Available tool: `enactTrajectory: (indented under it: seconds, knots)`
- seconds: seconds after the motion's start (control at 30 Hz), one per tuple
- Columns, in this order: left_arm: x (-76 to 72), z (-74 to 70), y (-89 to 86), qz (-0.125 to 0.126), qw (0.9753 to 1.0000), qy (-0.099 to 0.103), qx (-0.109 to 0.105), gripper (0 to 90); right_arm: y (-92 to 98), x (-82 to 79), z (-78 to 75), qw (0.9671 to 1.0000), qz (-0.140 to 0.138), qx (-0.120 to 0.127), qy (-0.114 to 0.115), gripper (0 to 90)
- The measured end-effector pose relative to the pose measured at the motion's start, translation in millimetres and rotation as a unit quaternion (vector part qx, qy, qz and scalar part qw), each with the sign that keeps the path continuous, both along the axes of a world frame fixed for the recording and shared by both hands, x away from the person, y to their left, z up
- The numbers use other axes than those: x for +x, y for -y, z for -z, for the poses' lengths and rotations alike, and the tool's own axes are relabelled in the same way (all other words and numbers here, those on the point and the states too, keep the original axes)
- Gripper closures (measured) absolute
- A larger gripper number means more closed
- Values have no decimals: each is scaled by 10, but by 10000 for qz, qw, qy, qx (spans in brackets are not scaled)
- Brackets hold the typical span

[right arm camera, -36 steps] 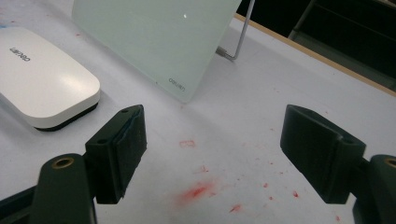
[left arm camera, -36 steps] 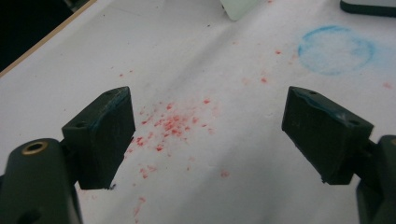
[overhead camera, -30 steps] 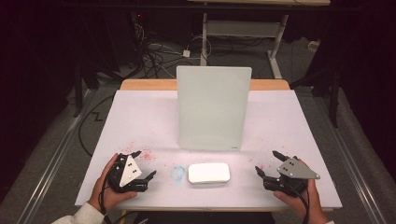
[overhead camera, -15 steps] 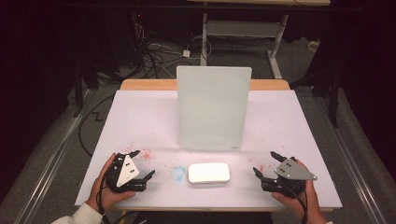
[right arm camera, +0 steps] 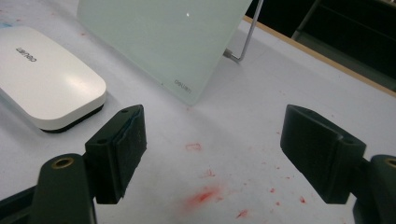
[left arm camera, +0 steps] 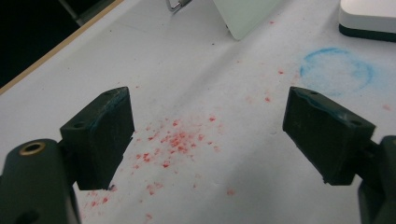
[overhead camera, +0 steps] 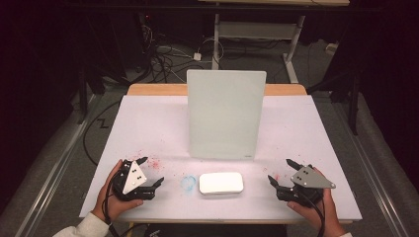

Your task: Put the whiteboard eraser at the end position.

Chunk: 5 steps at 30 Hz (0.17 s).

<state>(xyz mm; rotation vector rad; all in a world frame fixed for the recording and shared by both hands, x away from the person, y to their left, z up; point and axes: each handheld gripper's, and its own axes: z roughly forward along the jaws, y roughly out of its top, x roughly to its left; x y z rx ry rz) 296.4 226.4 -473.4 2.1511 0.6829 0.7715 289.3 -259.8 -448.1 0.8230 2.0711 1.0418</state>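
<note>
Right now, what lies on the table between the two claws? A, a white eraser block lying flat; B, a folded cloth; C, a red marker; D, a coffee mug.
A: a white eraser block lies flat on the table between the left claw and the right claw, in front of the upright board.

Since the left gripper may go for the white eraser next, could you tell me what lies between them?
In the high view, only a faint blue ring mark on the table sheet lies between the left gripper and the white eraser.

White eraser (overhead camera: 221,183) between left gripper (overhead camera: 148,174), right gripper (overhead camera: 280,172); fingers apart.
</note>
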Motion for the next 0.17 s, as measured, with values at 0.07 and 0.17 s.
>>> enactTrajectory:
  seconds: [0.07,0.17]
  knots:
    - [0,5,5,-7,10000,-7,26,161,3,-2,13,10000,-32,-1,-17,233]
    - [-1,-4,18,-11,10000,12,11,161,-6,-35,-3,10000,-57,11,-10,228]
